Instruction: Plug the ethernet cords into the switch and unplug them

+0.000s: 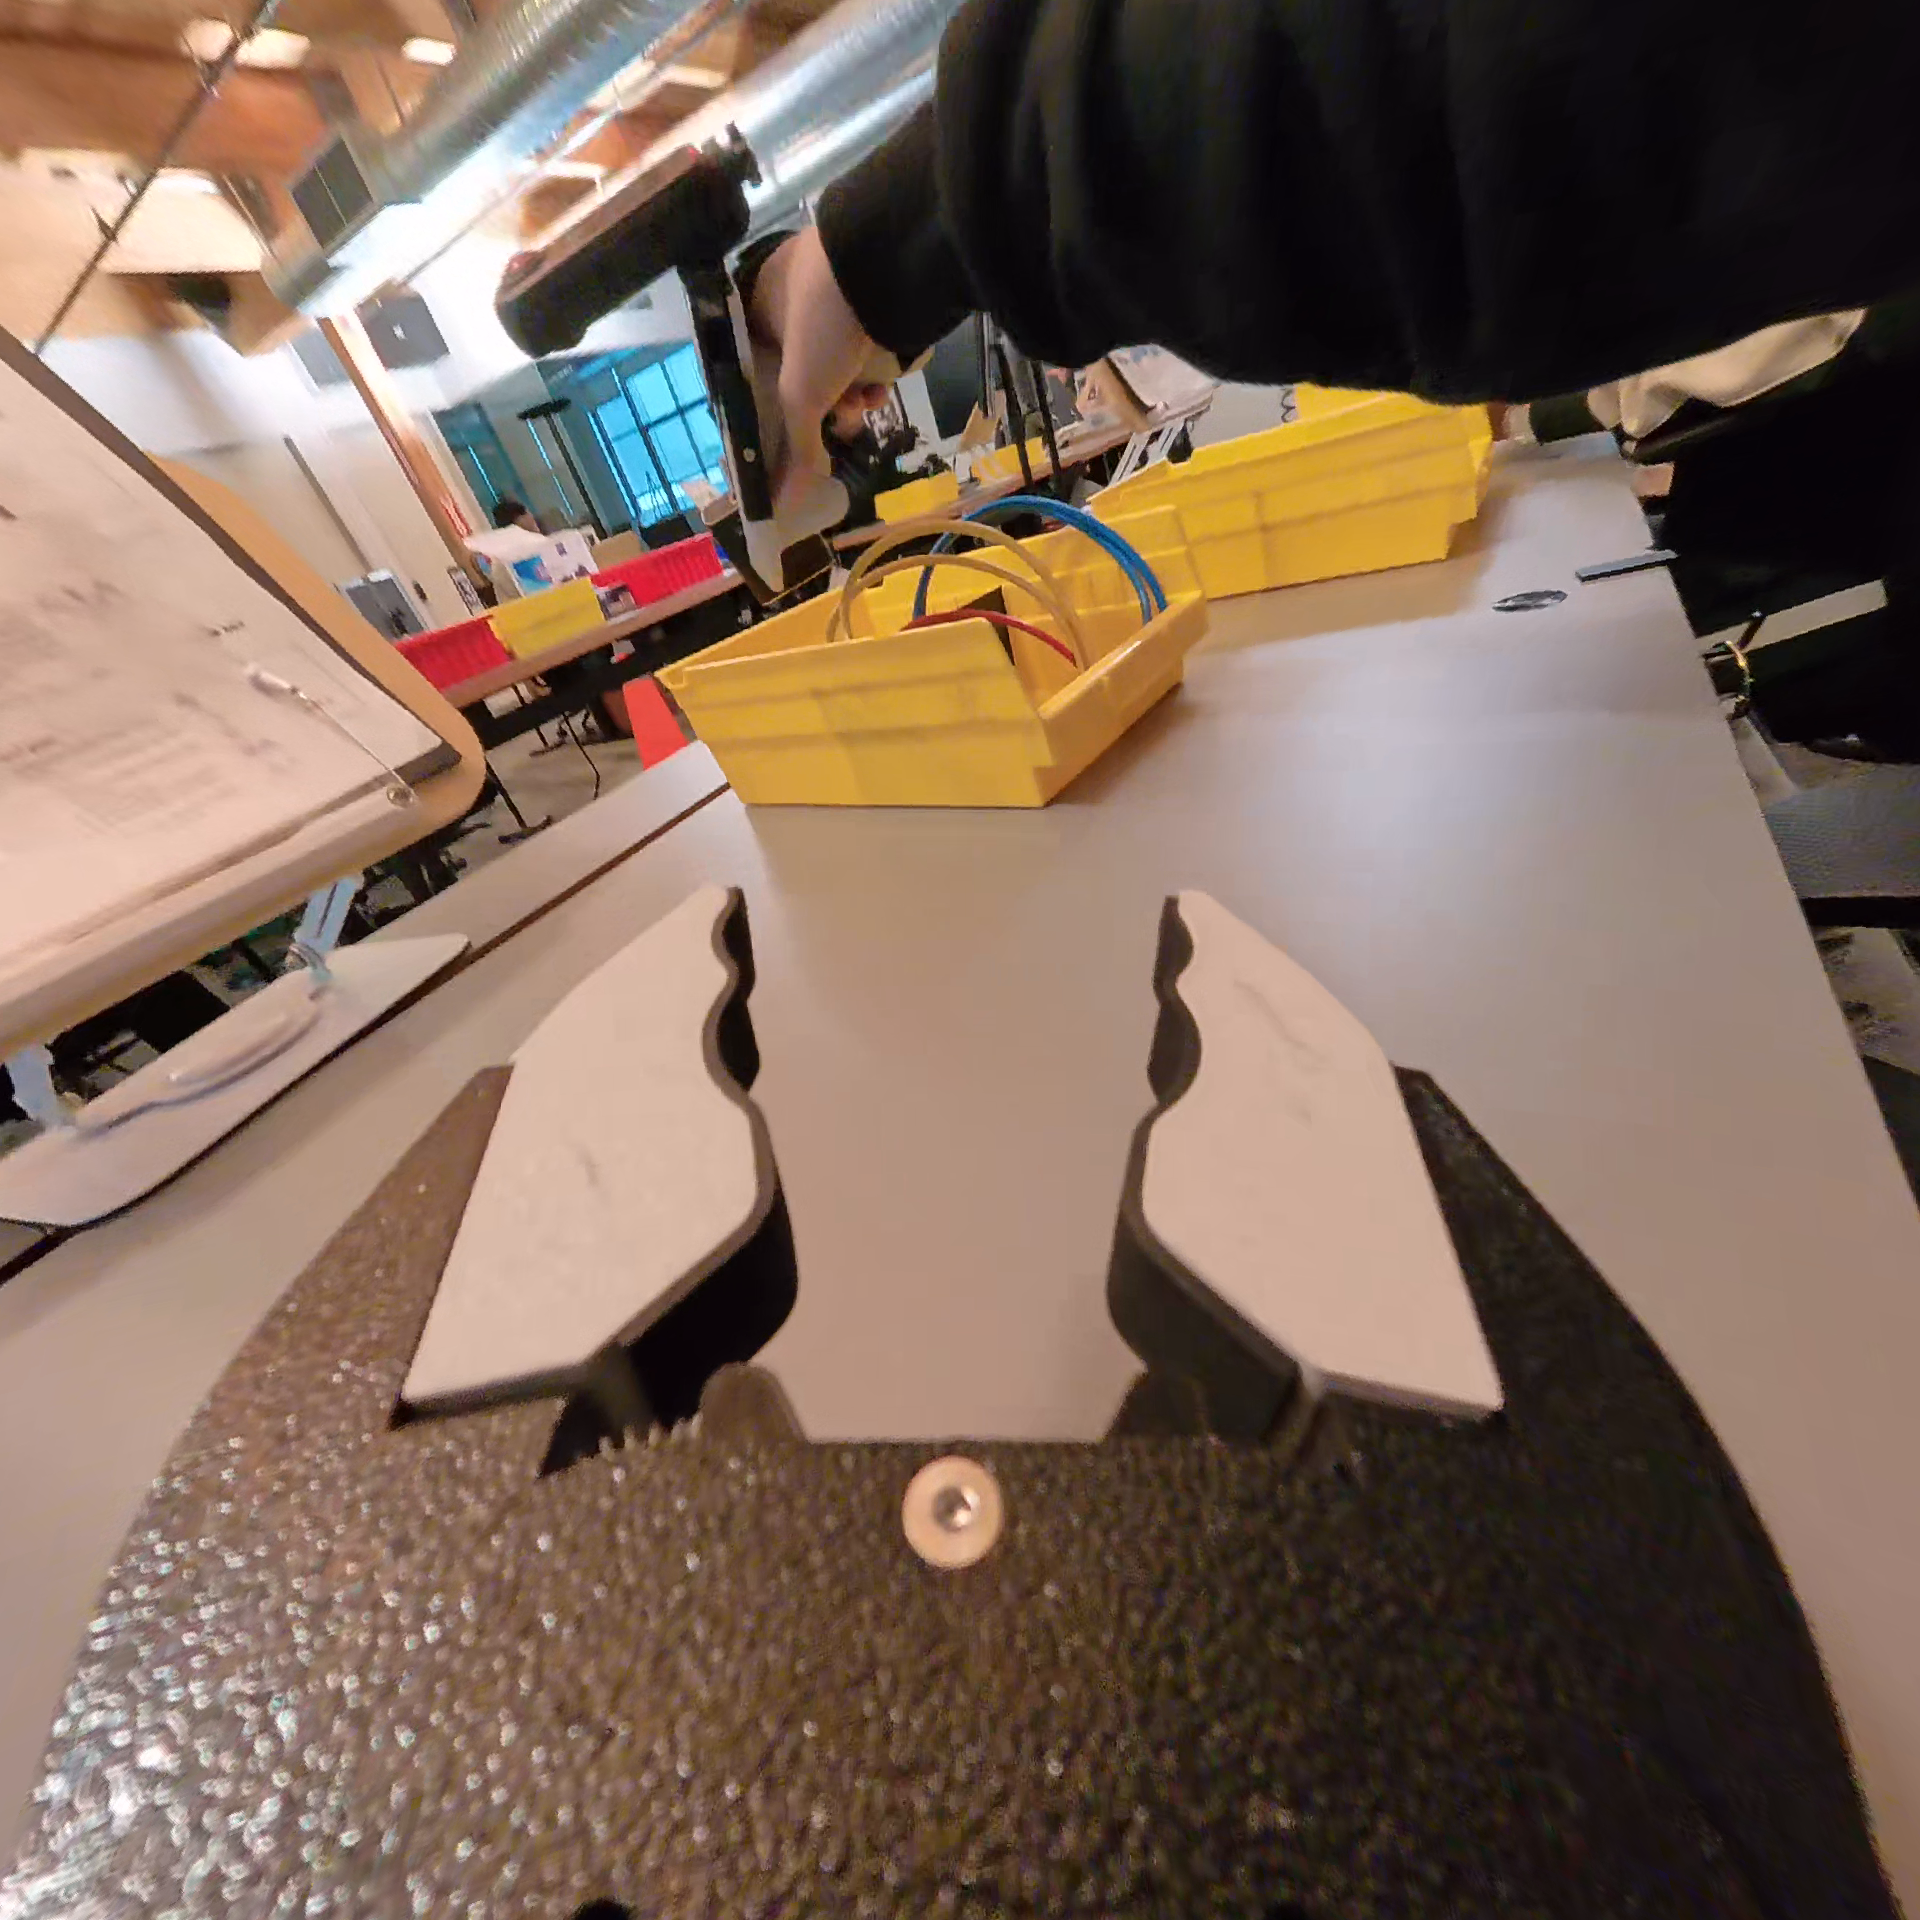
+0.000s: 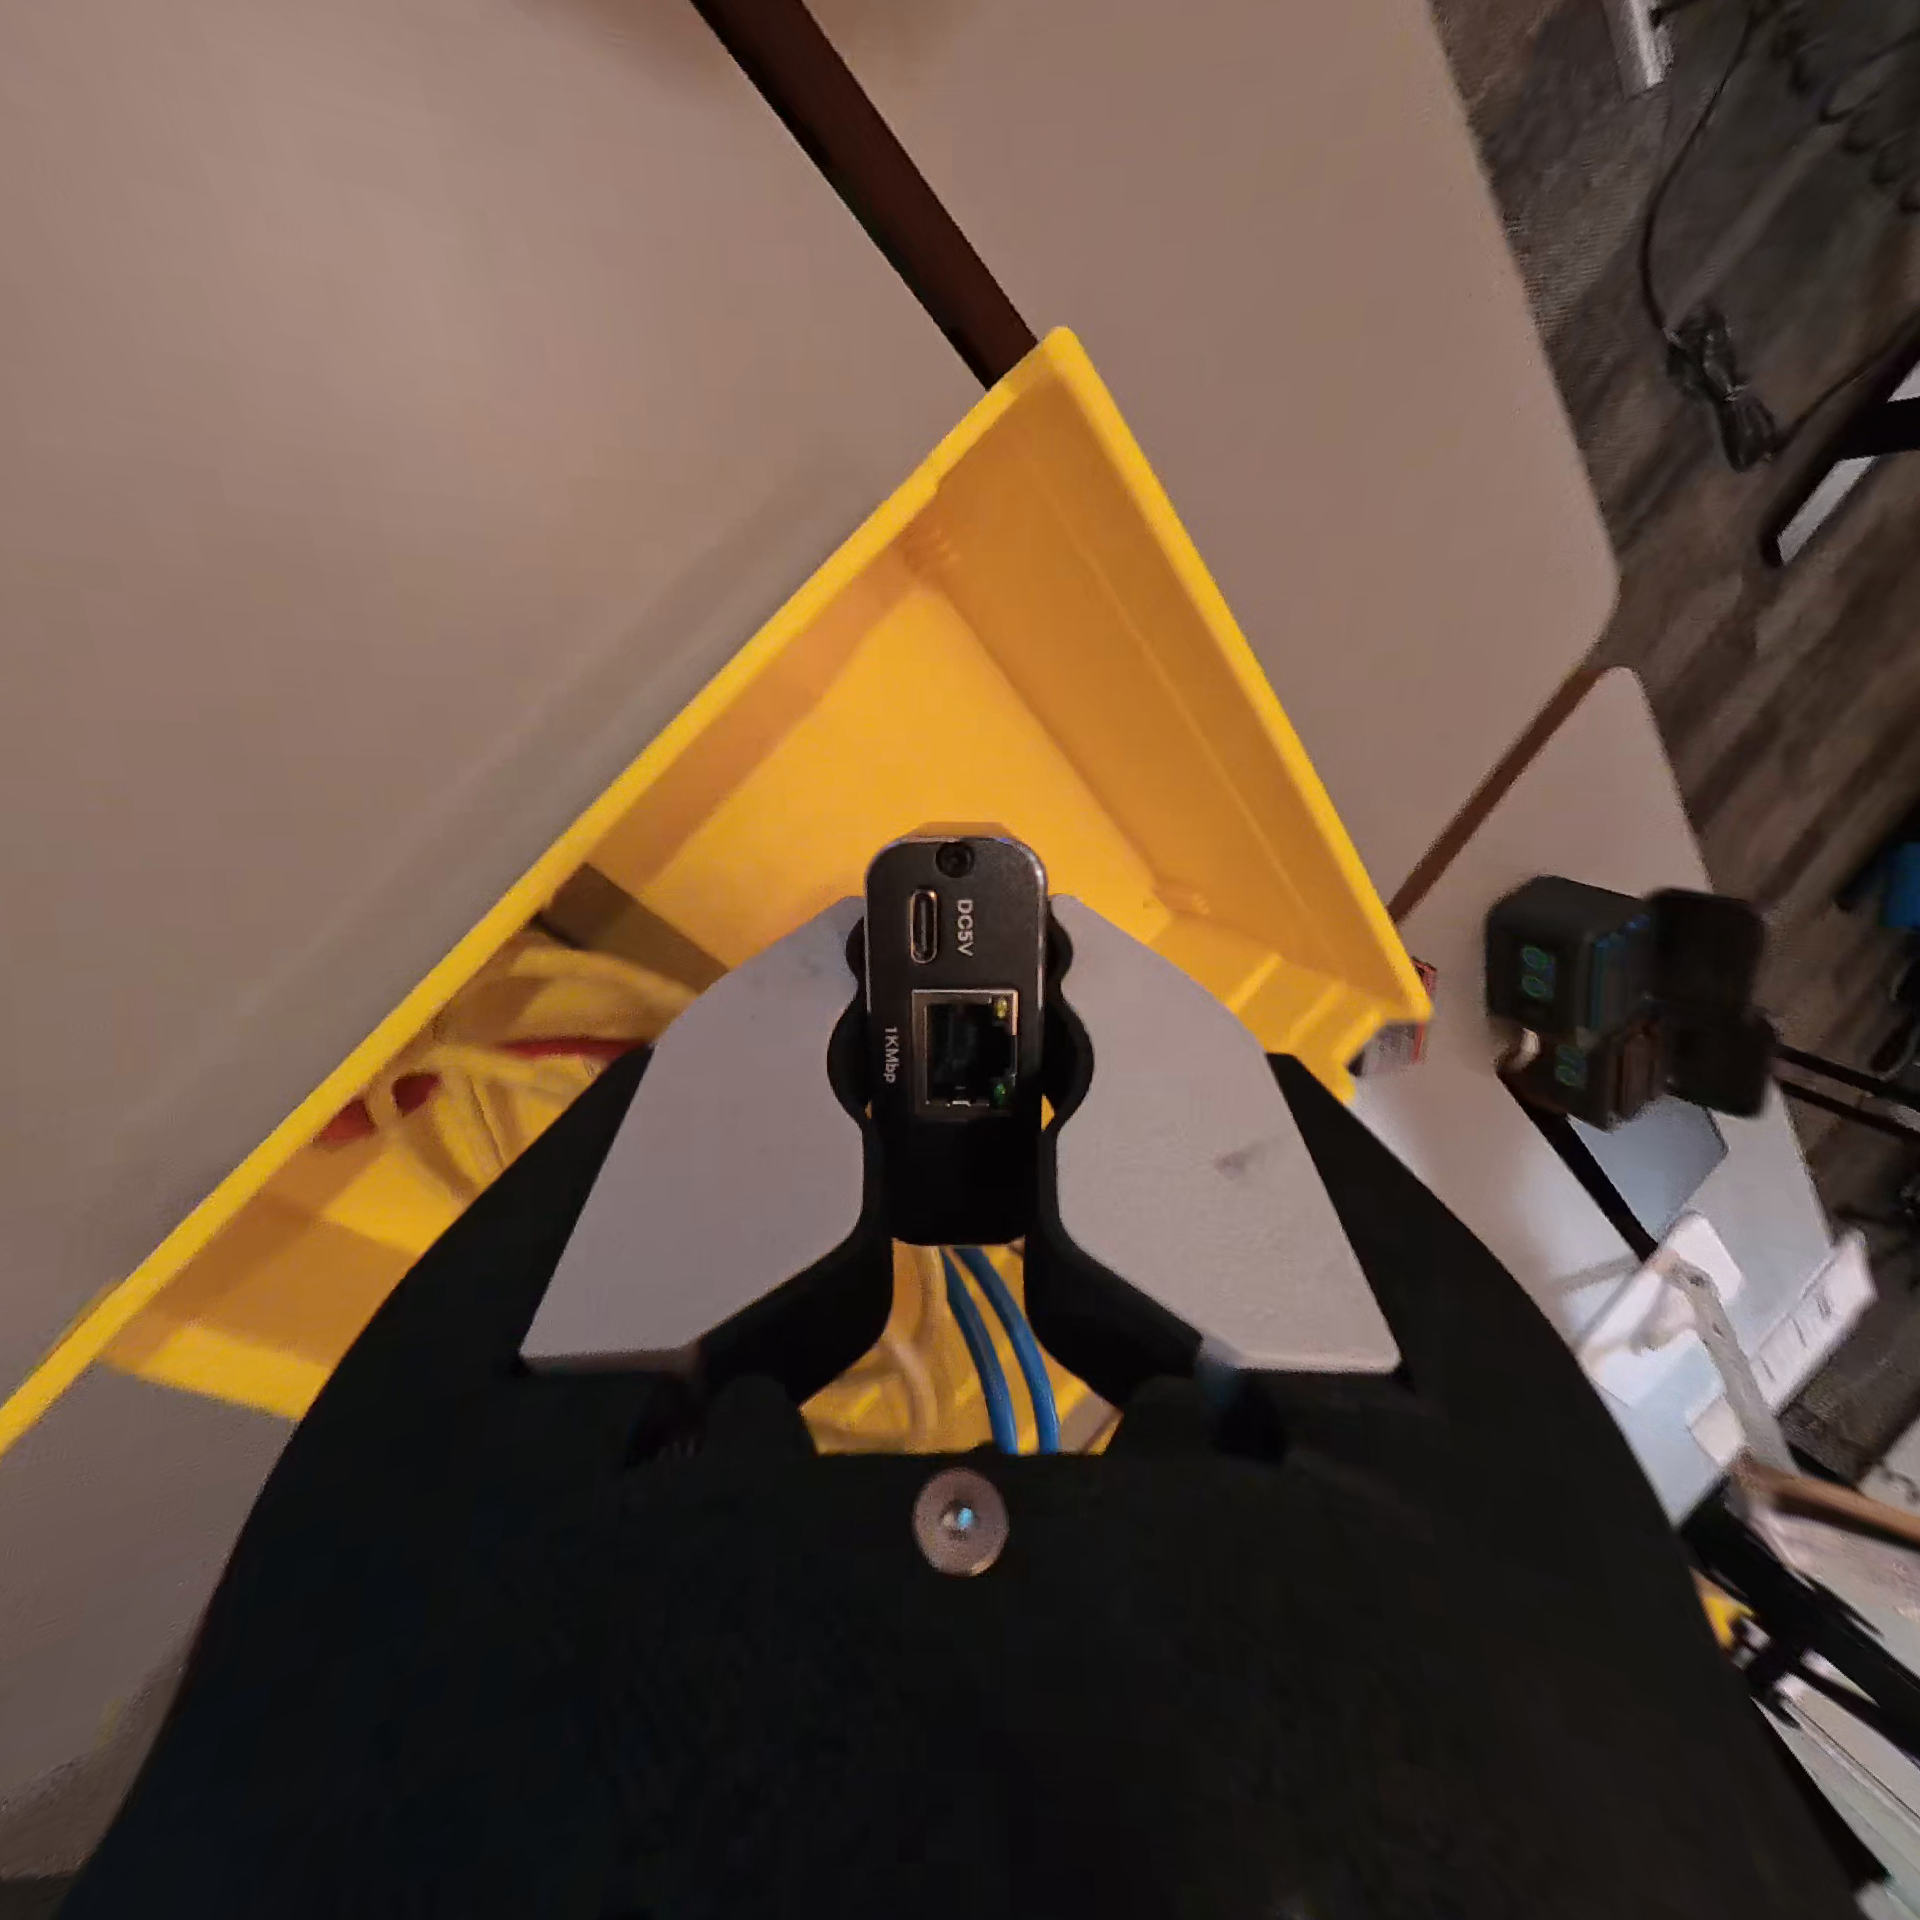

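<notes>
My right gripper (image 2: pixel 958 1039) is clenched on the switch (image 2: pixel 956 997), held above the yellow bin (image 2: pixel 1174 665). Only the right wrist view shows its dark end face: one slot port above one ethernet socket. My left gripper (image 1: pixel 956 1029) stands released, holding nothing, low over the grey worktop (image 1: pixel 1351 831); its view shows cords (image 1: pixel 987 561) arching from the bin.
</notes>
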Demonstrator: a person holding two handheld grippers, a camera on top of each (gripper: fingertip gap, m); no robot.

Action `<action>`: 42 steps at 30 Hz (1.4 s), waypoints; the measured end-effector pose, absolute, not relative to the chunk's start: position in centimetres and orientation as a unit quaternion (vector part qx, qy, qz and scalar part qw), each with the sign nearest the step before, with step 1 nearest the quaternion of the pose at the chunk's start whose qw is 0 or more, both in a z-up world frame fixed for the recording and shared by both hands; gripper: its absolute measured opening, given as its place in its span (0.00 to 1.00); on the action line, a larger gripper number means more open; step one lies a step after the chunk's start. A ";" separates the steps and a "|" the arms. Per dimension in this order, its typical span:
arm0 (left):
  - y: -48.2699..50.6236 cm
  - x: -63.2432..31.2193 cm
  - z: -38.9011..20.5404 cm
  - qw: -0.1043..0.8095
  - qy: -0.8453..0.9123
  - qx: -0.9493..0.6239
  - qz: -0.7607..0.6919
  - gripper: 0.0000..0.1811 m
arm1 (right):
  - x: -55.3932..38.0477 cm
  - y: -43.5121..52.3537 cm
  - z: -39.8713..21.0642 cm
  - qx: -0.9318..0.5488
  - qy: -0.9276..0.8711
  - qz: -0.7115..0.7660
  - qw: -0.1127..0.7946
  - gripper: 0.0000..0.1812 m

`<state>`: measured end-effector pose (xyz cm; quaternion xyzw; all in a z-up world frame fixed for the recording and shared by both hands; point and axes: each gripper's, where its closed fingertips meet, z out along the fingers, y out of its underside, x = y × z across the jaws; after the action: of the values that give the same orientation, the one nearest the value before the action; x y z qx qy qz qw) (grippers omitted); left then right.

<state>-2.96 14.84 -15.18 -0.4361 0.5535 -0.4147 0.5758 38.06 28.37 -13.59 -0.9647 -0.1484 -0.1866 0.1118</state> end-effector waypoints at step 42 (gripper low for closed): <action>25.0 22.1 -18.2 0.437 0.493 -0.709 -0.252 0.03 | 29.2 5.1 -9.1 -0.778 0.117 -0.016 0.617 0.46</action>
<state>22.12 25.01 -18.16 -0.7089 0.4933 -0.2518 0.4368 29.21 5.10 -9.08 -0.7778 0.1165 -0.0160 0.6175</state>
